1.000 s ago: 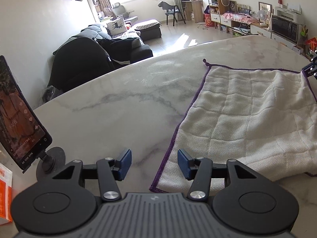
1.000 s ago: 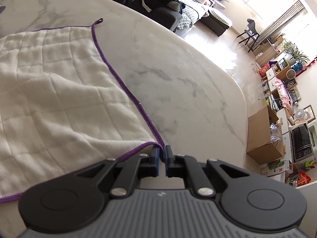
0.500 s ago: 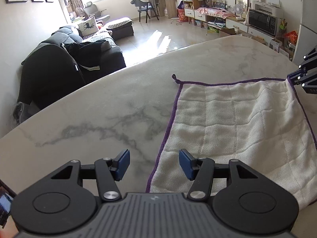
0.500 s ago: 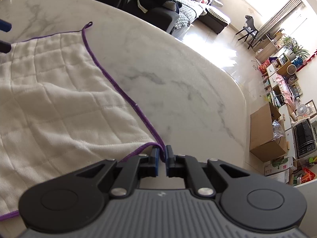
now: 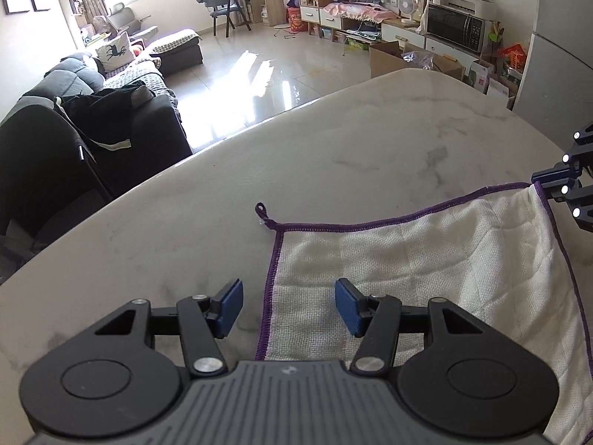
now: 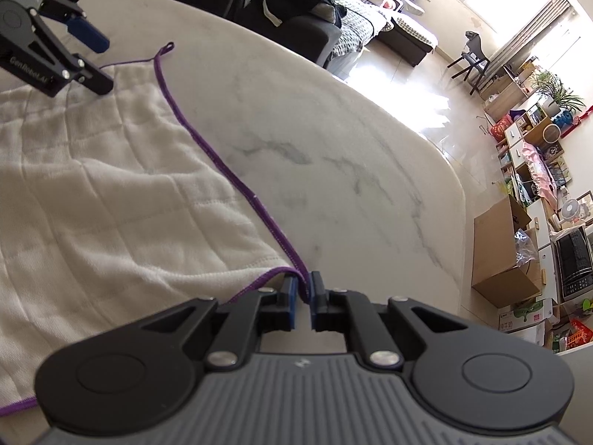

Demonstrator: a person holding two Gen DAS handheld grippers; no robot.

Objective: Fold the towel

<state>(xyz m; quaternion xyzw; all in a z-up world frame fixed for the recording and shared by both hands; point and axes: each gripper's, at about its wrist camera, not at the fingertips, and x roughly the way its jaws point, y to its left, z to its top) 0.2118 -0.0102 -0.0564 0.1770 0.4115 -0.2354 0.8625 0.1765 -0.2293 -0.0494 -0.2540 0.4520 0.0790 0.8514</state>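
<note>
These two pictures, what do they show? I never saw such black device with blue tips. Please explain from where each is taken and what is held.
A person holds one grasping tool in each hand; a camera on each looks along its two fingers. One picture comes from the left tool, which is open and straddles the towel's purple edge near a corner. The other comes from the right tool, shut on another corner of the white towel. The towel lies on a marble table in a living room.

Bright window daylight, floor (image 5: 255, 74) glare, fisheye-bent edges
</note>
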